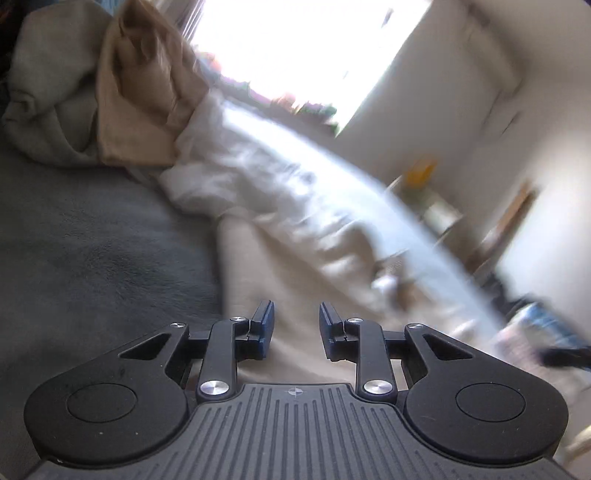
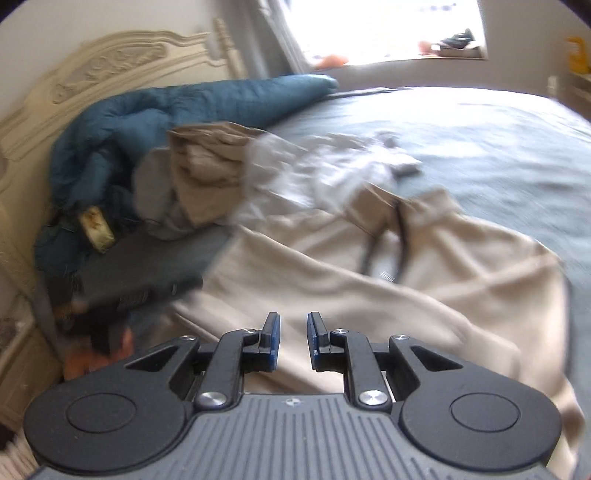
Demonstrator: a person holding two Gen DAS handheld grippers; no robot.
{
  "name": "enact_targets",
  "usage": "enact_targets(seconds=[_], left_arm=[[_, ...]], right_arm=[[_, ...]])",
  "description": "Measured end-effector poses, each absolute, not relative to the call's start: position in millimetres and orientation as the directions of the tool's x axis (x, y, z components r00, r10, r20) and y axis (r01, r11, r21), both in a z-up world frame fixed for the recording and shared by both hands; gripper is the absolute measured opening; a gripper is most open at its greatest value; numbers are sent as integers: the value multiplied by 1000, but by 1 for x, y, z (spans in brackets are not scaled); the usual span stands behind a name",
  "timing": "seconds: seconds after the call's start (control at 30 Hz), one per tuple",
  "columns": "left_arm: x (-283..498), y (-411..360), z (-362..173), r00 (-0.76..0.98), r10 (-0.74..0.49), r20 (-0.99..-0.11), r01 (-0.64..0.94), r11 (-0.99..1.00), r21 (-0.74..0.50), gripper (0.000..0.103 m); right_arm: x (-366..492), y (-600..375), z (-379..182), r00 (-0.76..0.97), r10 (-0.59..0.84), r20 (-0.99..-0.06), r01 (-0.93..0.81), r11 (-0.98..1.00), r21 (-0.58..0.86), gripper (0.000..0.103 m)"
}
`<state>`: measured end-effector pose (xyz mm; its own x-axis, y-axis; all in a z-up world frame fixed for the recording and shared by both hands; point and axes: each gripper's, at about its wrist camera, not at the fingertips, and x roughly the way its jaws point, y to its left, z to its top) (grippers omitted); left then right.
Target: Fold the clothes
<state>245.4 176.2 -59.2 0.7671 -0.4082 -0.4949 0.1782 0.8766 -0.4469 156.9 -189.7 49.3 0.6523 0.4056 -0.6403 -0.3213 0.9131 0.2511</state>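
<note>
A beige garment [image 2: 369, 280] lies spread on the grey bed cover [image 2: 498, 147], with a dark drawstring near its middle. It also shows in the left wrist view [image 1: 295, 273], blurred. My right gripper [image 2: 293, 325] is open and empty, just above the garment's near edge. My left gripper [image 1: 296, 317] is open and empty, over the same beige cloth. A pile of other clothes lies beyond: a tan piece [image 2: 210, 173], a grey piece [image 2: 155, 192] and a white piece [image 2: 314, 173]. The same tan piece [image 1: 144, 92] and white piece [image 1: 236, 162] show in the left wrist view.
A blue quilt [image 2: 166, 107] lies bunched against the cream carved headboard [image 2: 92, 70]. A bright window [image 2: 388, 26] with a sill is behind the bed. A dark blurred object [image 2: 122, 291] sits at the bed's left edge. Shelves with items [image 1: 436, 206] stand by the wall.
</note>
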Motion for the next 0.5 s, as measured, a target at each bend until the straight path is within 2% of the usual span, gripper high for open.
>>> enact_targets(seconds=[0.07, 0.2, 0.23, 0.4, 0.5], left_arm=[[258, 175, -73, 750, -380, -541, 146, 893, -425, 25], [260, 186, -79, 751, -408, -520, 123, 859, -497, 25], [259, 187, -78, 749, -411, -519, 119, 855, -505, 25], [254, 183, -51, 782, -378, -496, 148, 886, -440, 28], [273, 171, -40, 784, -368, -499, 160, 898, -411, 29]], right_arm=[[153, -205, 27, 687, 329, -647, -269, 943, 194, 18], [163, -235, -34, 678, 150, -719, -169, 985, 46, 16], [162, -244, -43, 686, 148, -712, -159, 986, 51, 12], [155, -270, -14, 718, 239, -654, -136, 969, 205, 16], [159, -263, -3, 748, 259, -611, -187, 966, 180, 16]])
